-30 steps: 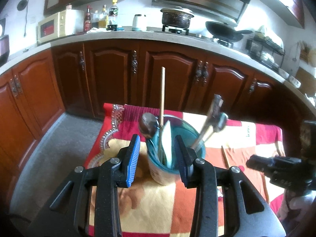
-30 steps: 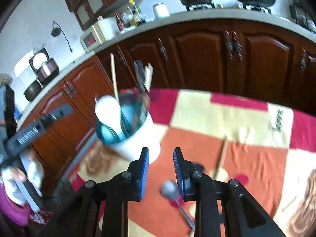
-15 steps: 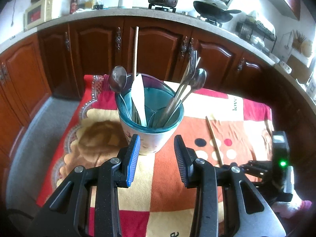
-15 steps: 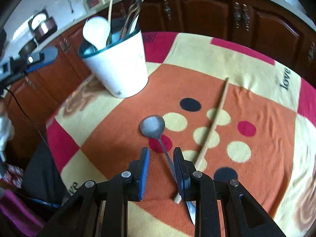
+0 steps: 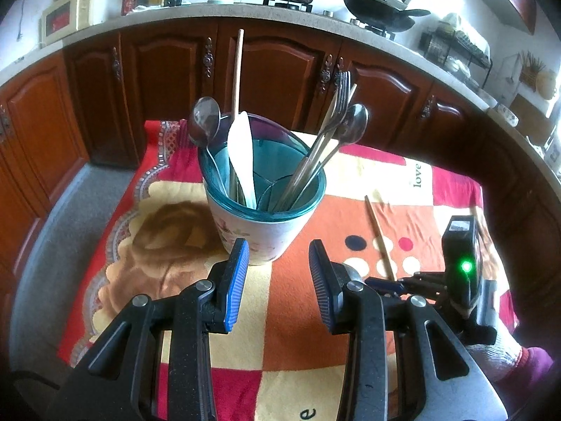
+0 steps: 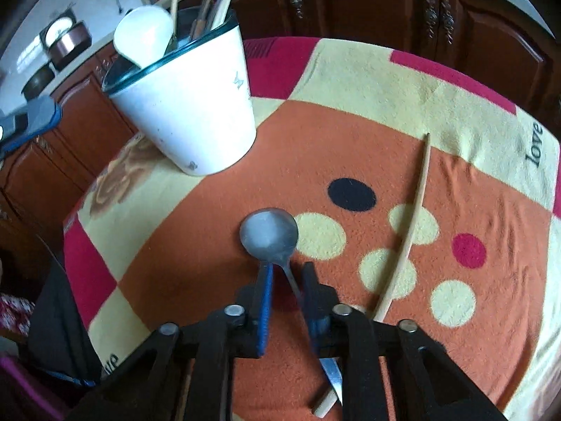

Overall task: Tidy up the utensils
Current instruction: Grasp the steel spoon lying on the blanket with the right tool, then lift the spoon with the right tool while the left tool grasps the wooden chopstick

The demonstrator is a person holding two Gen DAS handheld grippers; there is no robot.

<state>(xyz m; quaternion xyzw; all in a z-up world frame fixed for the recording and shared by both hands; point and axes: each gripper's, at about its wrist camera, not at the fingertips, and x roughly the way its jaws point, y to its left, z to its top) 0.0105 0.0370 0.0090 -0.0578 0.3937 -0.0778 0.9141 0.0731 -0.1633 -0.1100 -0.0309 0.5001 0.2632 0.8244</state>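
Note:
A white cup with a teal rim [image 5: 263,210] stands on the patterned cloth and holds several spoons, forks, a white knife and a chopstick. It also shows in the right wrist view [image 6: 189,105]. My left gripper [image 5: 278,263] is open and empty just in front of the cup. A metal spoon [image 6: 270,235] lies on the cloth. My right gripper [image 6: 285,277] is low over it, open, its fingers on either side of the spoon's handle. A wooden chopstick [image 6: 406,238] lies to the right of it and also shows in the left wrist view [image 5: 380,238].
The cloth [image 6: 350,122] covers a small table with edges close on all sides. Brown kitchen cabinets [image 5: 280,66] and a counter with pots stand behind. The right gripper's body [image 5: 459,273] is at the right of the left wrist view.
My right gripper has dropped down and forward until its fingers straddle the spoon's handle. My left gripper has pulled back and risen a little from the cup.

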